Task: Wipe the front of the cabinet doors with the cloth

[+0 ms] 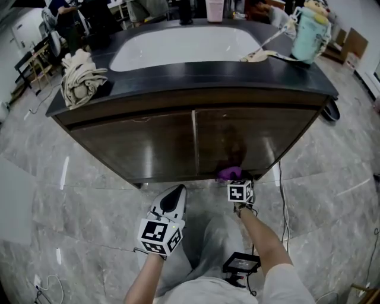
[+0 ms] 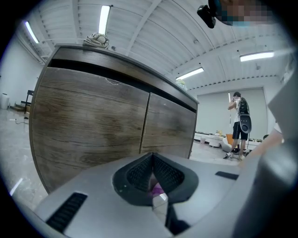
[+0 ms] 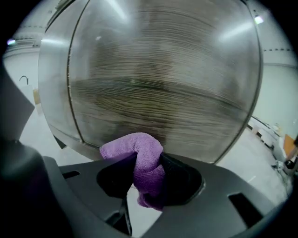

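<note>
Dark countertop (image 1: 202, 70) with white sunken basin (image 1: 178, 44) tops the cabinet (image 1: 154, 145), which stands on grey marble floor (image 1: 71, 202). Left edge: crumpled beige rag bundle (image 1: 80, 77). Back right corner: mint-green jug (image 1: 310, 35), cream strap (image 1: 261, 55) just beside it. Back edge: pink container (image 1: 214, 9), dark bottle (image 1: 186, 12).

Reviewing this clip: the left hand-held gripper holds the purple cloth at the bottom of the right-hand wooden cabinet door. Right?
No: the right hand-held gripper clamps the purple cloth at the bottom of the right-hand dark wooden cabinet door, as the right gripper view shows. The left hand-held gripper is shut and empty.
</note>
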